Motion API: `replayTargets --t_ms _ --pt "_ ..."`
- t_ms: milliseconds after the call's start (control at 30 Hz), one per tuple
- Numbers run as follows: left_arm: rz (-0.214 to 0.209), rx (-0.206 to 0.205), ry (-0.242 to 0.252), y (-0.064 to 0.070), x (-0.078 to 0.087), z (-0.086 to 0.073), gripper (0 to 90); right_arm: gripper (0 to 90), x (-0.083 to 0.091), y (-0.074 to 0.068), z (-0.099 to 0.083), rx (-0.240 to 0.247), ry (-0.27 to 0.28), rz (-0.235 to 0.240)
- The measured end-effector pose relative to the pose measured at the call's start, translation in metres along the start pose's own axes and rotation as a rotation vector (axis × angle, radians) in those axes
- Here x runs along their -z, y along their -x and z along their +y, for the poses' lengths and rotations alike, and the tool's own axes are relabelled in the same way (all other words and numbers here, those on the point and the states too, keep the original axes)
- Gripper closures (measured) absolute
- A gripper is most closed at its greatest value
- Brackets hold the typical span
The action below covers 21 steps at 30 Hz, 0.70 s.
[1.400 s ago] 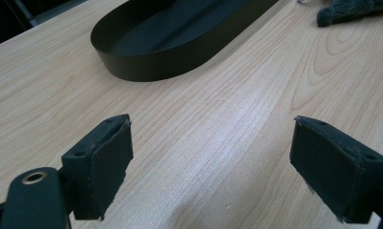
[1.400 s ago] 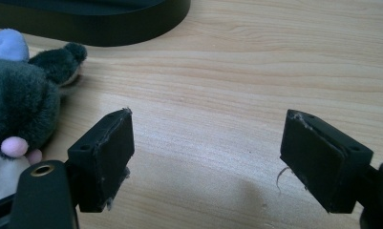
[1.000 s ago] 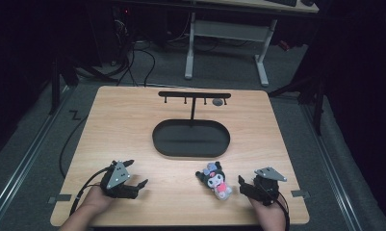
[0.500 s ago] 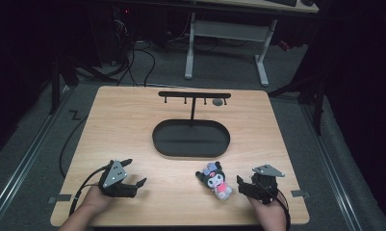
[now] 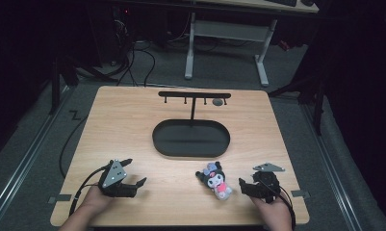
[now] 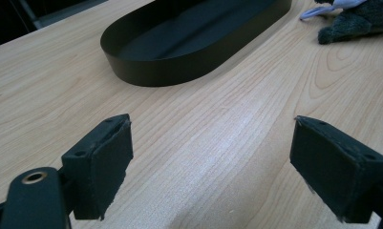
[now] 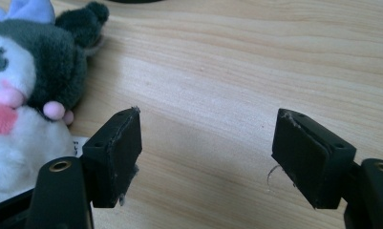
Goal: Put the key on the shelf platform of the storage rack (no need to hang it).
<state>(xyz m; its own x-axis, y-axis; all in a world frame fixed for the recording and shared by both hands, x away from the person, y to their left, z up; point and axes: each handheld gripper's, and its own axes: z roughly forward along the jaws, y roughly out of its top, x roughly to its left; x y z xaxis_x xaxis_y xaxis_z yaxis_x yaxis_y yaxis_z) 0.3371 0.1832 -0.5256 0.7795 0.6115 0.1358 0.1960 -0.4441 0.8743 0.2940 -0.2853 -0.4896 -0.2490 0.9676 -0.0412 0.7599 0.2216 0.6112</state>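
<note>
The work looks barely begun. The plush toy (image 5: 215, 179) lies on the bench (image 5: 128, 125), near its front edge, just in front of the black oval tray (image 5: 190, 138) and outside it; nothing lies in the tray. The right hand-held gripper (image 5: 247, 186) sits just beside the toy, jaws spread and empty, the toy off to one side of them in the right gripper view rather than between them. The left hand-held gripper (image 5: 132, 181) rests well apart, jaws also spread over bare wood. Grasping and moving the toy is all left to do, probably toward the tray or the hook rack (image 5: 194, 95) behind it.
</note>
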Motion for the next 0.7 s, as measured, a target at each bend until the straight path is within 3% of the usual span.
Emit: replayTargets --t_ms 300,500,700 --pt "-0.001 0.001 0.001 0.000 0.000 0.000 15.4 25.4 -0.001 -0.001 0.006 0.024 -0.064 0.013" --pt "-0.005 0.004 0.000 -0.001 0.000 0.000 15.4 25.4 0.000 0.001 0.011 0.044 -0.107 -0.003" --pt "-0.005 0.004 0.000 -0.001 0.000 0.000 15.4 25.6 0.000 0.006 0.014 0.035 -0.143 0.004"
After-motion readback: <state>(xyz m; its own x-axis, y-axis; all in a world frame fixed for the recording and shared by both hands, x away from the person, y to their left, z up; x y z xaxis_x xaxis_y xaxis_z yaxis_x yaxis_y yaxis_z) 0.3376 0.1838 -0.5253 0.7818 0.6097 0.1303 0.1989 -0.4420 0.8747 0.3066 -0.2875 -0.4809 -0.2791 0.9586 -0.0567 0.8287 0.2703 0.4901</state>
